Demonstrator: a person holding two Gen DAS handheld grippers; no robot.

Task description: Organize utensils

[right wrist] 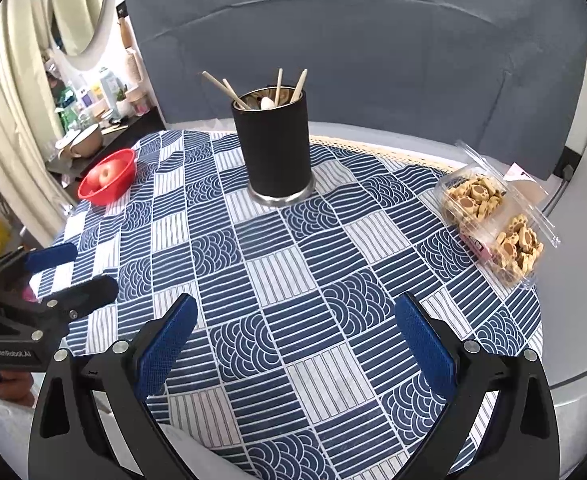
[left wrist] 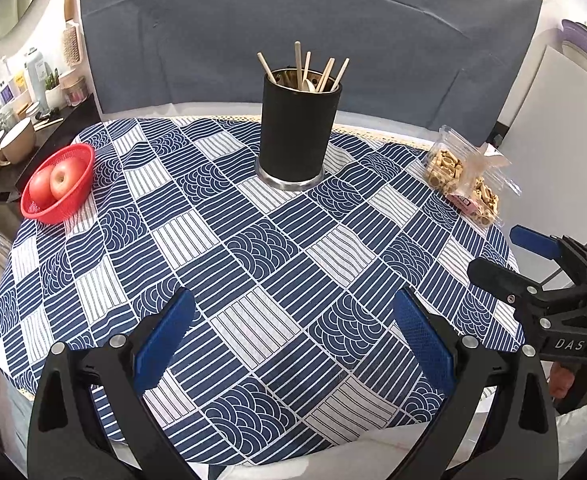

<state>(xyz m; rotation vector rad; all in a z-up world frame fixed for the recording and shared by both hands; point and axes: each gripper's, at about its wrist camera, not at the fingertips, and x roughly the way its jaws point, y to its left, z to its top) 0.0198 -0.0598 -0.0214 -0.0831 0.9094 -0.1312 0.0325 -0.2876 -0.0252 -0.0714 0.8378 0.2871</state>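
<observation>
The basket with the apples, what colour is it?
Red basket, seen best in the left wrist view.

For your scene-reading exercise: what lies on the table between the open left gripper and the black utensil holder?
Nothing: in the left wrist view, only bare patterned tablecloth stretches from the left gripper to the utensil holder.

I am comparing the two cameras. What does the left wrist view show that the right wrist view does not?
Only the left wrist view: the right gripper at the right edge, open and empty, and two apples clearly.

Only the right wrist view: the left gripper at the left edge, open and empty, and the paw pattern on the cookies.

Both: the black utensil holder with chopsticks, the red basket, and the patterned tablecloth.
</observation>
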